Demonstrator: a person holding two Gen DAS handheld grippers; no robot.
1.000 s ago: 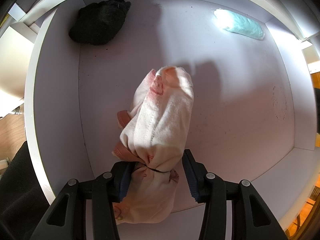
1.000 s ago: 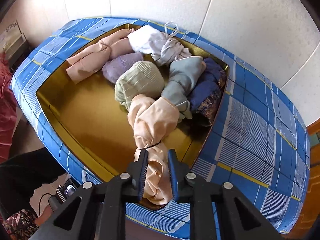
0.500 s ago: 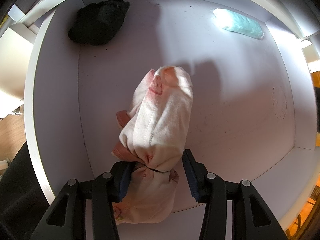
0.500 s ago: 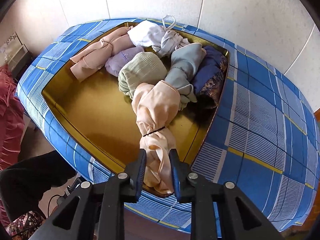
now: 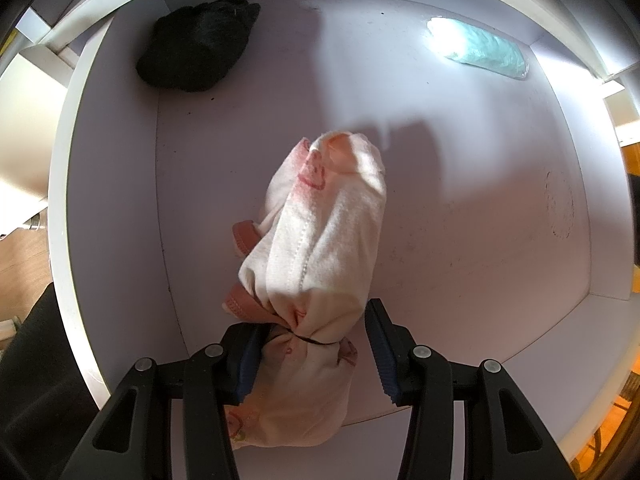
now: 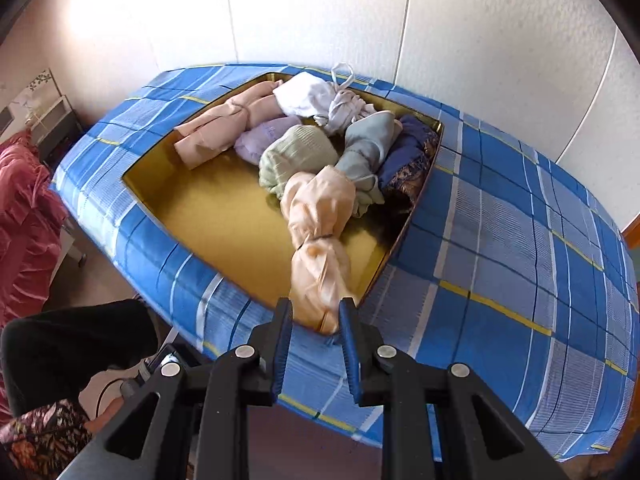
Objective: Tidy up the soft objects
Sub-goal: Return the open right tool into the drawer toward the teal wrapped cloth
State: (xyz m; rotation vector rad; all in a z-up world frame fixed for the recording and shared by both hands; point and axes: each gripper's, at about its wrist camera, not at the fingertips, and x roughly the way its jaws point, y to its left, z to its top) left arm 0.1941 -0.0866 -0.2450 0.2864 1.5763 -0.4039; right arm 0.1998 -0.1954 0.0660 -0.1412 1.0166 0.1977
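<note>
A: Left wrist view: the left hand-held gripper [image 5: 314,354] points down into a white drawer [image 5: 460,208] with a cream bundle [image 5: 320,248] pinched at its tied waist. Only the left pad clearly presses the cloth; the right pad looks a shade off it.

B: So a one-sided hold, by my reading. If the bundle sags toward that gap it could slip out and land crooked. Anything else in there?

A: A black bundle [image 5: 196,56] in the far left corner and a pale green one [image 5: 480,50] in the far right corner, both well apart from the cream one.

B: And the other side?

A: The right hand-held gripper [image 6: 316,322] is closed on the near tail of a peach bundle [image 6: 318,236], whose far end lies among the rolled clothes in a gold tray [image 6: 224,216]. The tray sits on a blue checked cloth [image 6: 500,240].

B: That is the risk I would watch. It is held by the loose tail, below the band, so the cloth could pull free of the pads. The far end also touches the green roll [image 6: 298,158] and the grey one [image 6: 370,142], so a lift may drag them along.
</note>
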